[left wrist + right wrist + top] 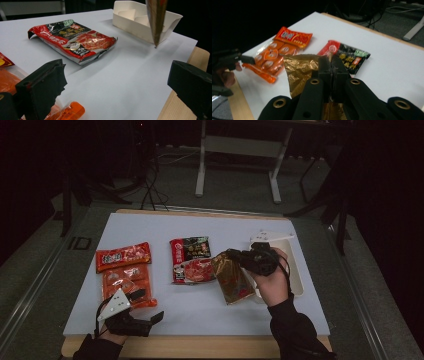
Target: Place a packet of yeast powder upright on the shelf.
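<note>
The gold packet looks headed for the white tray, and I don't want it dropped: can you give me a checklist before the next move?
1. Right gripper shut on the gold packet: ok.
2. Packet lifted off the table, hanging: ok.
3. White tray near the packet: ok.
4. Room in the tray: cannot tell; it is partly hidden by the hand.
5. Left gripper open, out of the way by the orange packet: ok.
</note>
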Tool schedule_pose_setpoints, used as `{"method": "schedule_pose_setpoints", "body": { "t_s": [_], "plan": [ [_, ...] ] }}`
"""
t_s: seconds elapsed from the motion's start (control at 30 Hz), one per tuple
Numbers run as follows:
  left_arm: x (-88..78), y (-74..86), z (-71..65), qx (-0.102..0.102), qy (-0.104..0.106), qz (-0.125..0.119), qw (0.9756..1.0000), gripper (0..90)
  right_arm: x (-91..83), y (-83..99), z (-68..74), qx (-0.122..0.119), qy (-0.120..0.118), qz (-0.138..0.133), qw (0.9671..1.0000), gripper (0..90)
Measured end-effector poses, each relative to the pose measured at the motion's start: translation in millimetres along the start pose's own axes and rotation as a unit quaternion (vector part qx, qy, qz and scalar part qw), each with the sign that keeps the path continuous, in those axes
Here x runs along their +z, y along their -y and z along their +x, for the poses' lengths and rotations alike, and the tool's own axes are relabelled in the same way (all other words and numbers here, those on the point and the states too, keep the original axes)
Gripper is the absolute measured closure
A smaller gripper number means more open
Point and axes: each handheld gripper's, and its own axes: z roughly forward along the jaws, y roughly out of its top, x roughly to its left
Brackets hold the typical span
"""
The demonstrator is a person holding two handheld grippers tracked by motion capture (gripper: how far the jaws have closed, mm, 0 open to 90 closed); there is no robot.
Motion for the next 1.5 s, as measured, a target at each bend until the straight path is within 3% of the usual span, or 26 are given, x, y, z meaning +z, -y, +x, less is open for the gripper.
{"method": "schedule_pose_setpoints", "body": {
  "t_s": [0.3,0.63,1.07,1.5],
  "plan": [
    [0.1,-0.1,0.3,-0.002,0.0,0.0,1.0,1.3,-7.0,-19.0,-14.5,0.004,0.028,-0.028,0.9992,88.5],
    [0.7,0.0,0.1,-0.002,0.0,0.001,1.0,1.3,-24.6,-41.9,-44.5,0.015,0.068,-0.058,0.9959,88.5],
    [-0.3,0.6,0.8,-0.006,-0.003,0.001,1.0,1.3,-30.5,-47.0,-82.6,0.056,0.103,-0.081,0.9898,88.4],
    [-1.9,1.5,0.6,-0.006,-0.007,0.002,1.0,1.3,-34.1,-49.8,-129.5,0.089,0.158,-0.125,0.9753,88.4]
  ]
}}
